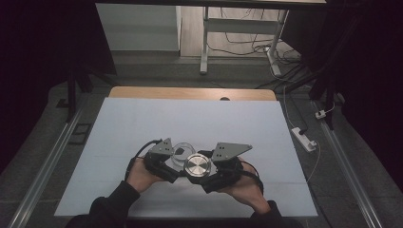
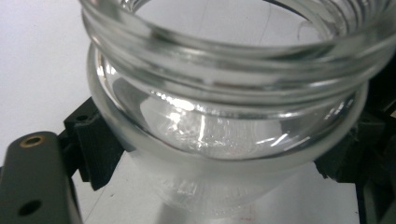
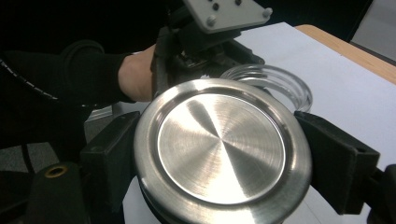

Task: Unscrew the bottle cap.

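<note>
1. My left tongs (image 1: 177,160) are clamped on the glass jar (image 2: 224,135); in the left gripper view the black jaws press its body from both sides just below the threaded neck, and its mouth is open and bare.
2. My right tongs (image 1: 202,172) are closed on the steel lid (image 3: 222,151), gripping its rim on opposite sides with the brushed top facing the camera.
3. In the high view the jar (image 1: 182,151) sits low over the white worktop (image 1: 142,123), near its front edge, and the lid (image 1: 197,165) is just beside it on my side, partly overlapping its outline.
4. I judge the step in hand to be bringing lid and jar together, with the lid off the mouth for now.
5. The next move, as I see it, calls for centring the lid squarely over the threaded mouth, lowering it level, then turning it while my left tongs hold the jar against the twist.
</note>
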The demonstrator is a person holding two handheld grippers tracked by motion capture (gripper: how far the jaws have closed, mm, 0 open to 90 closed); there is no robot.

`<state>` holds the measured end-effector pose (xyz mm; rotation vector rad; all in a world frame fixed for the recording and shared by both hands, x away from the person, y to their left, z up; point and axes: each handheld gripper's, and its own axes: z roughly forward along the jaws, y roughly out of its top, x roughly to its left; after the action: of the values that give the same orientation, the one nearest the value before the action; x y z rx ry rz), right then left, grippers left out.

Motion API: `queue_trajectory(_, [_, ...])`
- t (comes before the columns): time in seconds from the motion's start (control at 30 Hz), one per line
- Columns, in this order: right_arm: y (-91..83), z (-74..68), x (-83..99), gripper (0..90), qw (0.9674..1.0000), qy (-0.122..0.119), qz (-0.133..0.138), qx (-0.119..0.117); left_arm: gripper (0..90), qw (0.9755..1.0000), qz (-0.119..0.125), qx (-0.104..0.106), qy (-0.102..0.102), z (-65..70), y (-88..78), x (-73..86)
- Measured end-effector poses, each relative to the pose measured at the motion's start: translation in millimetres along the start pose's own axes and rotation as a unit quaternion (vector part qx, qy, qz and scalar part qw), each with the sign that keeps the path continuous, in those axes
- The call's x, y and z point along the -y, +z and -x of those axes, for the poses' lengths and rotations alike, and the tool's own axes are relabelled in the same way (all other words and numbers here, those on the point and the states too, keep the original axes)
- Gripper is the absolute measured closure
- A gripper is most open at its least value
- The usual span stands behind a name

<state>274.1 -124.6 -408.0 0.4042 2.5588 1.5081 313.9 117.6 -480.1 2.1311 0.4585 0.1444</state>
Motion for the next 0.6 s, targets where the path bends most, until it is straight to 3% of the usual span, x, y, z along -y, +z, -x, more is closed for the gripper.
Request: queue_trajectory(0.6, [1.2, -9.8, 13.5, 18.2, 1.0000, 0.002, -0.002, -0.005, 15.4, 0.9999, 0.011, -0.008, -0.007, -11.1, -0.6, -5.7])
